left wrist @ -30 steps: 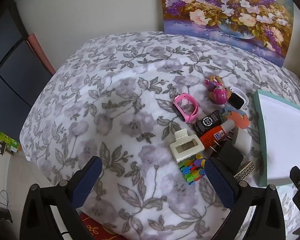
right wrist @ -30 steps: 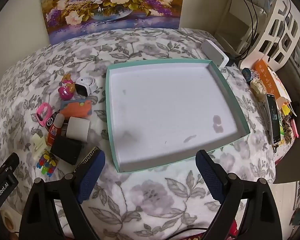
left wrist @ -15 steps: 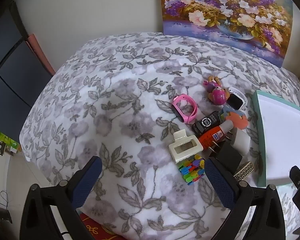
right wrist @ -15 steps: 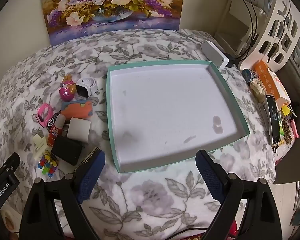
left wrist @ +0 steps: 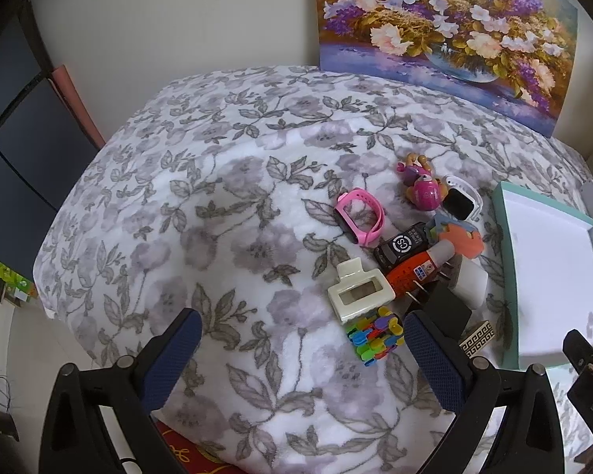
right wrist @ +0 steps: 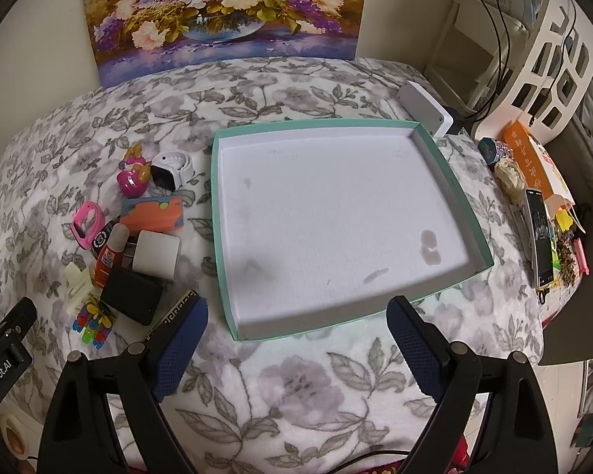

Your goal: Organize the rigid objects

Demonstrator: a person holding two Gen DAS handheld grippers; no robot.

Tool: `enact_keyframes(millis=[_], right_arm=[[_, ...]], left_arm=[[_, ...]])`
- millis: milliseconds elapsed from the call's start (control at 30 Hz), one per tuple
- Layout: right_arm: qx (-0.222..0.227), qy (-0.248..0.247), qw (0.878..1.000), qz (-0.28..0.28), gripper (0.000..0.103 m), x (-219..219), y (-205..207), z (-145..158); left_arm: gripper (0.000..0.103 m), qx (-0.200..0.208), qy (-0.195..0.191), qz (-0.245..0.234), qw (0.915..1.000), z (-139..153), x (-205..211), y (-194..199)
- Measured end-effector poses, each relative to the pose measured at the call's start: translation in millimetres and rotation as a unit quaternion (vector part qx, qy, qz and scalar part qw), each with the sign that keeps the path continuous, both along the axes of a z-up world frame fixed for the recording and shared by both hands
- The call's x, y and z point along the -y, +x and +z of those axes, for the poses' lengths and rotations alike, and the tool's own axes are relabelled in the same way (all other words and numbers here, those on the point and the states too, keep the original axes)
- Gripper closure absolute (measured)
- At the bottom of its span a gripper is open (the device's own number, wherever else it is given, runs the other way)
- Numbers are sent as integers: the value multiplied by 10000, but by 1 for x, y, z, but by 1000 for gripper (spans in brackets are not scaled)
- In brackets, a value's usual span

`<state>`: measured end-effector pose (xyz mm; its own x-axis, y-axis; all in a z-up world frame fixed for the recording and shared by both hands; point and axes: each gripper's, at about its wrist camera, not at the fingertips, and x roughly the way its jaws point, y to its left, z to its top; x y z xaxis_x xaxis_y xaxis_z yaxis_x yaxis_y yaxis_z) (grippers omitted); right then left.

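Note:
A cluster of small objects lies on the floral blanket (left wrist: 217,217): a pink watch band (left wrist: 359,215), a pink toy figure (left wrist: 421,189), a white smartwatch (left wrist: 460,199), an orange glue bottle (left wrist: 413,272), a cream hair claw (left wrist: 357,290), colourful clips (left wrist: 375,335) and a black block (left wrist: 446,310). To their right stands a teal-rimmed white tray (right wrist: 470,213) with nothing in it. My left gripper (left wrist: 302,349) hovers open just before the clips. My right gripper (right wrist: 296,341) hovers open at the tray's near edge.
A flower painting (right wrist: 225,12) leans on the wall behind. A white box (right wrist: 425,108) sits at the tray's far corner. A side table on the right holds a phone (right wrist: 539,245), an orange packet (right wrist: 529,158) and clutter. White lattice furniture (right wrist: 549,55) stands beyond.
Both views have drifted slightly; the object cluster sits a little further left in the left wrist view. Both grippers stay open and nothing on the blanket has moved.

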<state>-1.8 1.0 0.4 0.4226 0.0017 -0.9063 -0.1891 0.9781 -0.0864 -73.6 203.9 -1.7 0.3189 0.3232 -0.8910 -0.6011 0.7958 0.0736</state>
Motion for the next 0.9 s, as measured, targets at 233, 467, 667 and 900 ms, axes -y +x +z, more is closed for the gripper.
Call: enact_keyframes(millis=[233,467,667,900], right_arm=[[-5,-7,10000,4,11,0,0,0],[-2,-6,10000,8,11,0,0,-1],[8,10,10000,43,11,-1,-1,-1],[41,2,9999,94,11,-3,-1,1]], left_arm=[[0,41,-19,-6,10000,1,0,-1],[0,26,10,-7,10000,1,0,0],[0,33,7,-13,10000,1,1,0],[0,35,4,-8,10000,1,0,-1]])
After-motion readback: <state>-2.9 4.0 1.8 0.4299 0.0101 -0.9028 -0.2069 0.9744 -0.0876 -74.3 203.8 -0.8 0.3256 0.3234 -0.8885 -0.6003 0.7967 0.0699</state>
